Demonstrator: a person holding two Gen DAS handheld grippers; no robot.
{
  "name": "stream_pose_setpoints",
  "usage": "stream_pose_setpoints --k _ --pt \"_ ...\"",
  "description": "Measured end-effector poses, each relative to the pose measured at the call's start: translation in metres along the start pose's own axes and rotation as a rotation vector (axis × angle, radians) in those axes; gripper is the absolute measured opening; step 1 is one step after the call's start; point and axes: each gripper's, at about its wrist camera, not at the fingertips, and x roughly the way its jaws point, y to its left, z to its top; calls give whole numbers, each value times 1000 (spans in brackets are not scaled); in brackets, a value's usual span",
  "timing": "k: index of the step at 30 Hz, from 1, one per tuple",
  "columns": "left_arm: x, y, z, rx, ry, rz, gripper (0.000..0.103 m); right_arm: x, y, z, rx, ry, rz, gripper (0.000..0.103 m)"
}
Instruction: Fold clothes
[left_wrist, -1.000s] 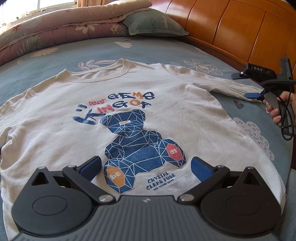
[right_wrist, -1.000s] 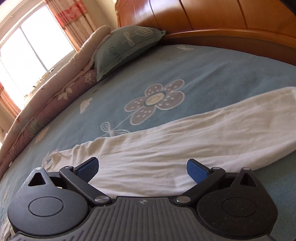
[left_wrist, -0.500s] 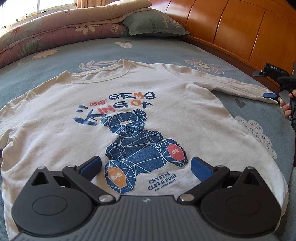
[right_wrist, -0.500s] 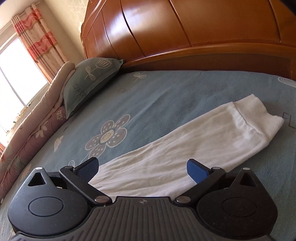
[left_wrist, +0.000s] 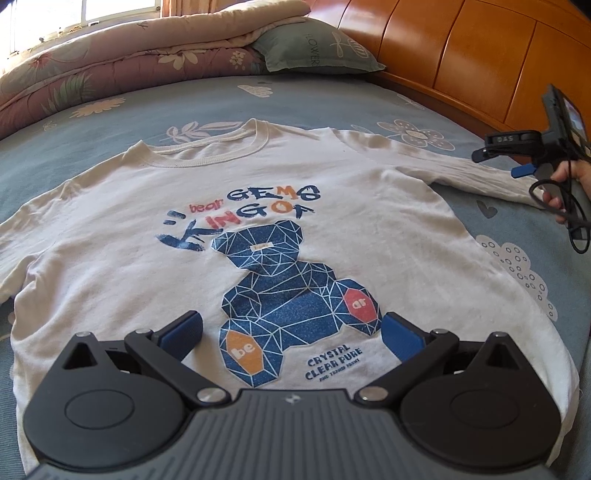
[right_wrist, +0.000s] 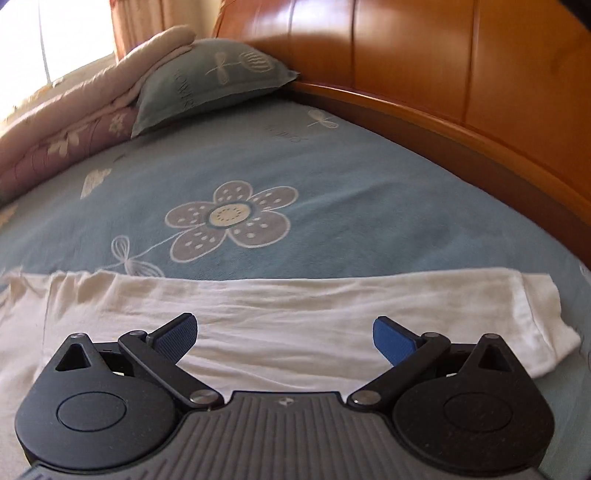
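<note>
A white long-sleeved shirt (left_wrist: 155, 236) with a blue bear print lies flat, front up, on the bed. My left gripper (left_wrist: 291, 334) hovers open over its lower hem, nothing between the blue pads. The shirt's right sleeve (right_wrist: 295, 317) stretches sideways across the sheet, its cuff (right_wrist: 543, 314) at the right. Above the middle of that sleeve my right gripper (right_wrist: 284, 338) stands open and empty. In the left wrist view the right gripper (left_wrist: 517, 162) appears at the far right, held in a hand (left_wrist: 565, 184) over the sleeve's end.
The blue flowered bedsheet (right_wrist: 332, 177) covers the bed. A green pillow (left_wrist: 317, 48) and a folded pink quilt (left_wrist: 110, 66) lie at the far end. The wooden headboard (right_wrist: 443, 74) runs along the right side, close to the sleeve.
The right gripper has swung back over the sleeve, from near the cuff to its middle, and now faces across it. The left gripper has barely moved. Both stayed open.
</note>
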Motion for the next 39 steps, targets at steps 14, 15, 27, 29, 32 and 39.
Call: stream_pose_setpoints --k 14,15,27,29,32,39 --pt "7 -10 -3 80 10 72 102 31 23 21 36 20 -46 103" --pt "7 -10 -3 78 13 73 102 24 29 20 21 19 -11 103" --pt "-9 4 3 43 7 109 102 37 89 27 -104 108 0 103" --pt "-13 12 5 18 -2 102 102 23 104 34 -132 87 49 103" --pt "-19 25 8 -30 -7 108 102 -2 145 32 -240 67 178 103" --pt "-13 40 4 -81 21 103 102 -4 232 9 -372 166 368 103"
